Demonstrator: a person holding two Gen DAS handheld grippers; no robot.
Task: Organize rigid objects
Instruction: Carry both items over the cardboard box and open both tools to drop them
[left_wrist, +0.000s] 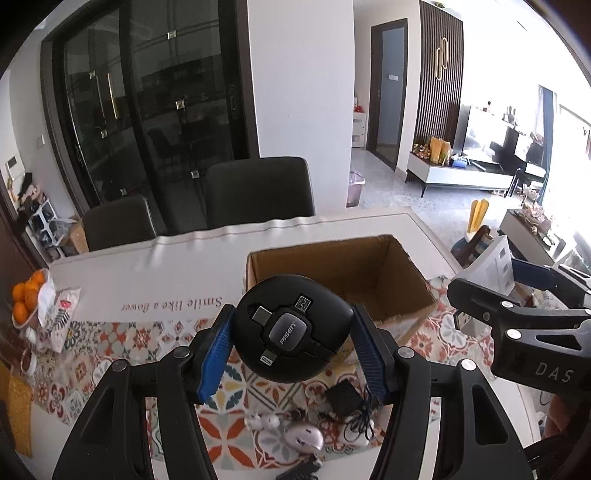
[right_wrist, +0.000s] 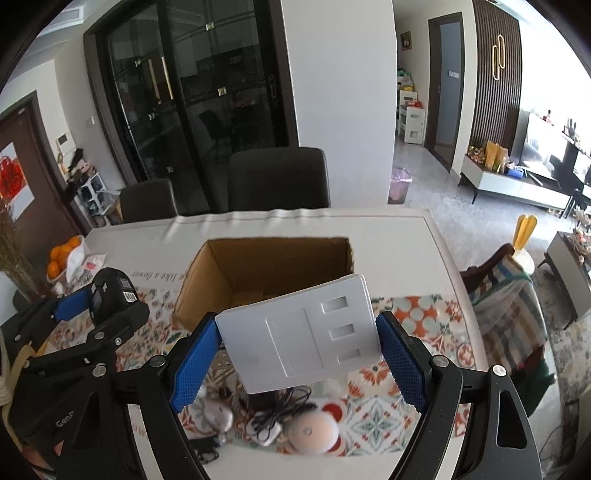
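Both claws are up in the air over the worktop, and each one has something in it. The left claw (left_wrist: 293, 345) squeezes a round black cable reel (left_wrist: 295, 332) between its blue pads. The right claw (right_wrist: 297, 350) pinches a flat white plastic box (right_wrist: 303, 332) by its two sides, and the box sits a bit tilted.

The open cardboard box (right_wrist: 207, 273) stands on the worktop toward its far edge, just past both claws. It looks like the place where the hard things go. I think the step now is to carry both things over the box and drop them in.

To do it well, each claw should go forward until its thing is right above the hole, not above the cardboard rim. Then go low before letting go, so nothing bangs or bounces out. The two claws are close, so one could go first and the other wait.

More small things lie on the patterned cloth (left_wrist: 122, 339) near the front edge: a tangle of black wire (right_wrist: 280, 404), a small black block (left_wrist: 341, 397) and a round white gadget (right_wrist: 314, 432).

Words I can read: "PISEN" on the reel's middle, "Smile like a flower" upside down on the cloth, and "DAS" on the right claw's body.
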